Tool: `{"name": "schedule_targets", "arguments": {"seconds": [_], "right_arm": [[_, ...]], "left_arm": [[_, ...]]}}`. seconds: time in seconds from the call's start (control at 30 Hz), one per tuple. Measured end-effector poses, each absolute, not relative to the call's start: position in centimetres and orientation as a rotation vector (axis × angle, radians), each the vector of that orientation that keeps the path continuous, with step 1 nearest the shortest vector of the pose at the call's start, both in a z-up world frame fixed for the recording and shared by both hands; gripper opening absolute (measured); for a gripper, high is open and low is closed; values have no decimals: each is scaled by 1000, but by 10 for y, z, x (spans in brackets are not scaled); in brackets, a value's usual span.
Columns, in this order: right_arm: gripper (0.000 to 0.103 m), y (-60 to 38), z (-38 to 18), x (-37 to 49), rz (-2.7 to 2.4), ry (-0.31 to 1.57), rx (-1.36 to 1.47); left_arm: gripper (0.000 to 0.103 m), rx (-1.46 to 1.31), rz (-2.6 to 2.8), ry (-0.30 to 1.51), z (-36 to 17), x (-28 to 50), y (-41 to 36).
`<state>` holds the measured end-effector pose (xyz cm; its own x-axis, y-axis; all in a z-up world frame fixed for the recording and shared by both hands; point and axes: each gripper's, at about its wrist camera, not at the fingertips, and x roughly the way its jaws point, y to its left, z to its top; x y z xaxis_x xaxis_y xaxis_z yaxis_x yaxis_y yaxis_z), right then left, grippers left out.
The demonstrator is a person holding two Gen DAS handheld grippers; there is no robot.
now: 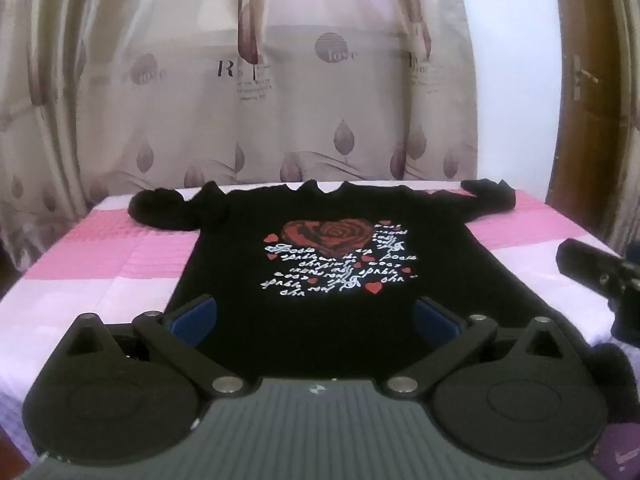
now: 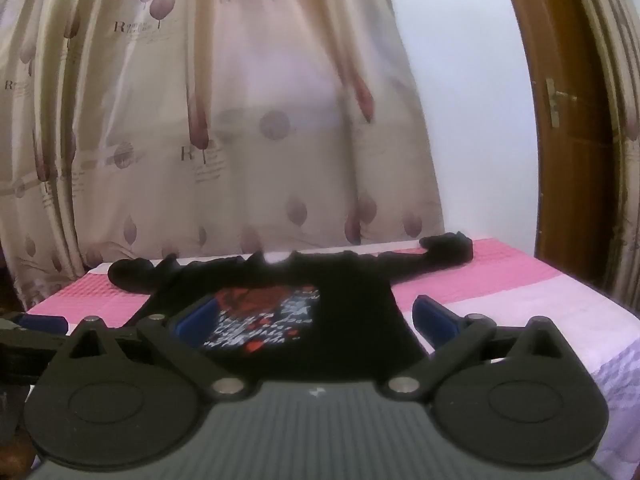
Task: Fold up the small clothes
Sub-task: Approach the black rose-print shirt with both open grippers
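A small black shirt (image 1: 320,256) lies spread flat, print side up, on a surface covered by a pink-and-white quilted cloth (image 1: 132,264); no fold is yet visible, so the task appears to stand at its very start, with every fold still to make.

Left: the left sleeve (image 1: 160,208) is bunched into a soft, rounded lump near the far left of the surface. The left gripper (image 1: 314,316) hovers over the near hem with its jaws spread wide and nothing between them; its blue pads (image 1: 196,318) are smooth and hard-looking against matte black linkages.

Centre: the chest carries a red rose-heart print (image 1: 324,234) with white script and small red hearts, slightly glossy against the dull knit. The far neckline edge shows several pointed puckers.

Right: the right sleeve (image 1: 492,194) stretches out along the far edge, its cuff crumpled. The right gripper (image 2: 314,320) is likewise spread wide and empty, positioned over the shirt's near right side edge.

Background: a beige printed curtain (image 1: 280,80) hangs in vertical pleats behind the surface; a brown wooden door (image 1: 580,92) stands far right.

Remaining, by judgement: sleeves inward, then body folded over. The thin, limp fabric will likely drape and wrinkle when lifted.
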<state>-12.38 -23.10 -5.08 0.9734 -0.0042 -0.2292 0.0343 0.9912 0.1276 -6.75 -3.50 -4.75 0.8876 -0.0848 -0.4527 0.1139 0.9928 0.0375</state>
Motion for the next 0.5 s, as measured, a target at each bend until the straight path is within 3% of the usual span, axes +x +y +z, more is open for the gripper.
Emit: {"name": "schedule_targets", "arguments": {"seconds": [0.5], "right_arm": [[103, -233, -42, -123, 16, 222, 121]], "left_arm": [[103, 44, -101, 481, -45, -62, -33]]}}
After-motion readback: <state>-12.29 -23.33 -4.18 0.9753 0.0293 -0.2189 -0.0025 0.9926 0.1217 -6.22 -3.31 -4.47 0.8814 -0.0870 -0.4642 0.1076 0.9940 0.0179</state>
